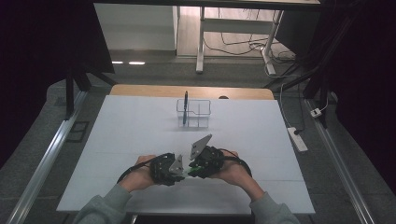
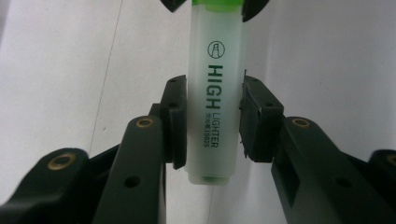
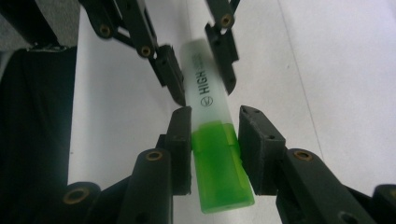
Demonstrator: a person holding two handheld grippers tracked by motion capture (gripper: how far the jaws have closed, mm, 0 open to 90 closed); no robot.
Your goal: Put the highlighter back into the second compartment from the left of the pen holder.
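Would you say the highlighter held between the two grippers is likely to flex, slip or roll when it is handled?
The highlighter looks like a stiff plastic barrel, so it probably won't flex. Its smooth, glossy body may slip a little between the left gripper pads. The green cap, clamped by the right gripper, looks flat-sided, so it is probably less apt to roll if set down.

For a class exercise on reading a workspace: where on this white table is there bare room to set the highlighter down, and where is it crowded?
Bare white table lies left and right of the clear organizer with its pen, and between it and the grippers. It is crowded at the near middle, where the left gripper and right gripper both grip the green highlighter.
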